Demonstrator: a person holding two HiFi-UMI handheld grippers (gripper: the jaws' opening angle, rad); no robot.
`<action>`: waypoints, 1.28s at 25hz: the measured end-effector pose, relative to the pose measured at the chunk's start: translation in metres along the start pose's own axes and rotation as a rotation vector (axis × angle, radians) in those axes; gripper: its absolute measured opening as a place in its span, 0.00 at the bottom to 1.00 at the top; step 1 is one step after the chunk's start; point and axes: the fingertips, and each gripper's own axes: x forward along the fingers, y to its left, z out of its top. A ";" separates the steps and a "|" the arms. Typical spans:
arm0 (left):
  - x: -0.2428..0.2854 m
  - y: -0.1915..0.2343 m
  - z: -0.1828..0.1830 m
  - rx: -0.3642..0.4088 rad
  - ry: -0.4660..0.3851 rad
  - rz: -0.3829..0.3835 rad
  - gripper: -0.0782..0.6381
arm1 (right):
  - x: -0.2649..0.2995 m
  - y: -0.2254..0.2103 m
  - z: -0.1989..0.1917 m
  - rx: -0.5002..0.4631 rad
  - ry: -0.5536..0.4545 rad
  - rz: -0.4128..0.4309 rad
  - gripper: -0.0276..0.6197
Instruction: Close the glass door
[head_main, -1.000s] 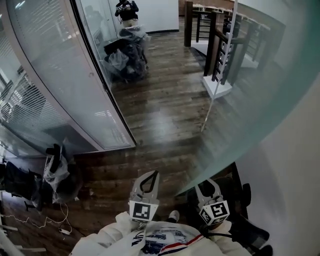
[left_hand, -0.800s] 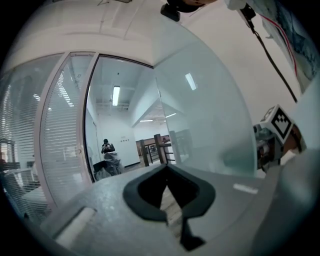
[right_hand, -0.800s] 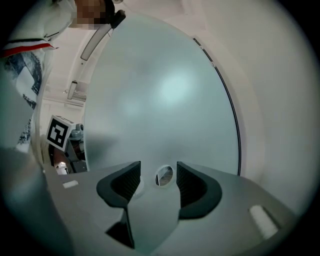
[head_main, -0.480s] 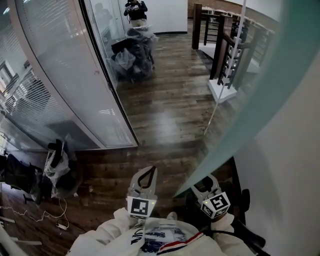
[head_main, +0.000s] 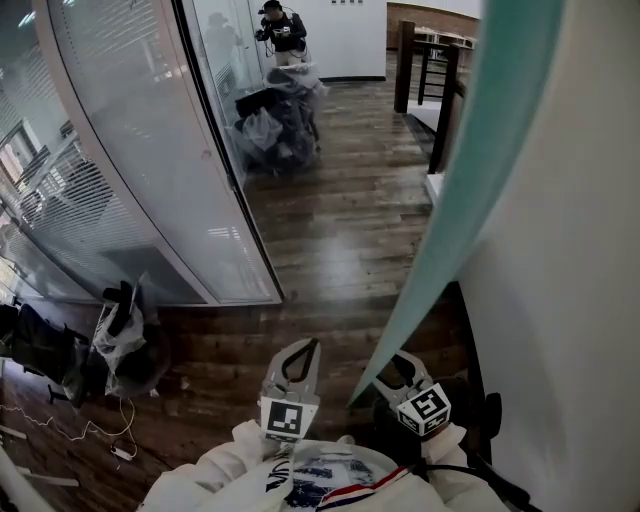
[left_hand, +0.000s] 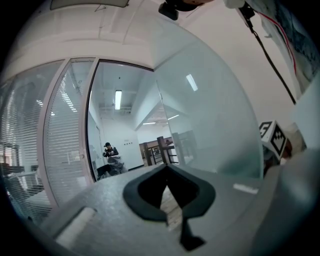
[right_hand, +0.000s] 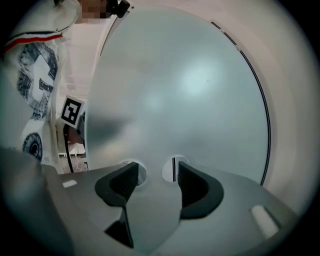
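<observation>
1. Head view: the glass door (head_main: 470, 180) slants along the right side, and its near lower corner is just beside your right gripper (head_main: 398, 372). A broad stretch of wooden floor (head_main: 340, 230) lies open between the door's edge and the glass partition (head_main: 150, 170) on the left. I judge from this that the door is not yet closed. Your left gripper (head_main: 298, 355) is near you, left of the door and apart from it.
2. Left gripper view: the jaws of your left gripper (left_hand: 167, 170) are pressed together on nothing. The door (left_hand: 210, 125) stands to the right, and the passage past it runs clear to a person (left_hand: 109, 151) at the far end.
3. Right gripper view: the jaws of your right gripper (right_hand: 157, 172) are spread wide and have just been opening, with nothing pinched between them. The frosted door (right_hand: 185, 90) fills the view right ahead. You hold no part of the door, so by my reading most of the swing to its frame is left to do.
</observation>
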 end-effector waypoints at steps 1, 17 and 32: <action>-0.001 0.001 0.000 0.001 0.000 0.005 0.11 | 0.006 0.002 -0.001 -0.011 0.007 0.010 0.40; -0.008 0.029 -0.026 0.010 0.001 0.007 0.11 | 0.040 0.007 -0.003 0.004 0.058 -0.011 0.24; -0.010 0.098 -0.035 -0.049 -0.004 0.024 0.11 | 0.101 0.012 0.002 0.030 0.086 -0.070 0.25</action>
